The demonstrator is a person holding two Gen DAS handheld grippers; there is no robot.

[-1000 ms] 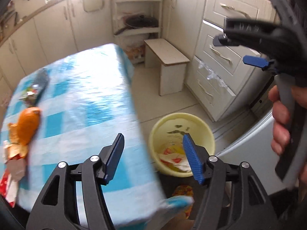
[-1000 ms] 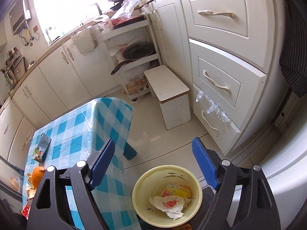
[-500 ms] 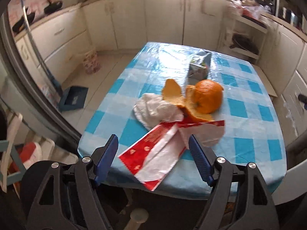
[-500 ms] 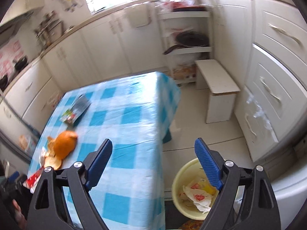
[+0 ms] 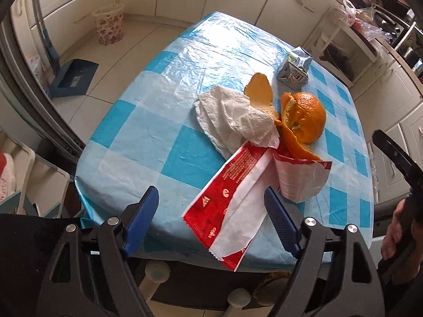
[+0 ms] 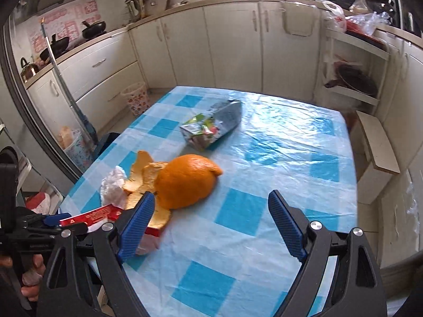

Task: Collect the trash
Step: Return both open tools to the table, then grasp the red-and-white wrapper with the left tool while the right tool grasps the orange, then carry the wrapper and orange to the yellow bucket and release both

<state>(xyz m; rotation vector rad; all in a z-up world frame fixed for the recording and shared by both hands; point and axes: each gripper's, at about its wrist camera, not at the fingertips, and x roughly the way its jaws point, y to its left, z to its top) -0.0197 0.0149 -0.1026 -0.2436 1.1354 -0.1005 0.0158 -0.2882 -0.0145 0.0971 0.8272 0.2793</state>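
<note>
On the blue checked table (image 5: pixel 164 121) lie a red and white wrapper (image 5: pixel 238 206), a crumpled white tissue (image 5: pixel 232 116), orange peel (image 5: pixel 304 116) and a crushed juice carton (image 5: pixel 294 70). My left gripper (image 5: pixel 211 219) is open and empty, its jaws either side of the wrapper's near end at the table edge. My right gripper (image 6: pixel 208 227) is open and empty, above the table just in front of the orange peel (image 6: pixel 185 182). The carton (image 6: pixel 211 126), the tissue (image 6: pixel 113 185) and the wrapper (image 6: pixel 92 216) also show in the right wrist view.
White kitchen cabinets (image 6: pixel 232 45) line the walls. A small patterned bin (image 5: pixel 109 23) and a blue dustpan (image 5: pixel 72 78) sit on the floor left of the table. A low white stool (image 6: pixel 378 148) stands on the right. A shelf unit (image 6: pixel 354 76) holds pans.
Both grippers have swung away from the yellow floor bin to the table. The left one has come close over the wrapper. The right one has come near the orange peel. Both stayed open.
</note>
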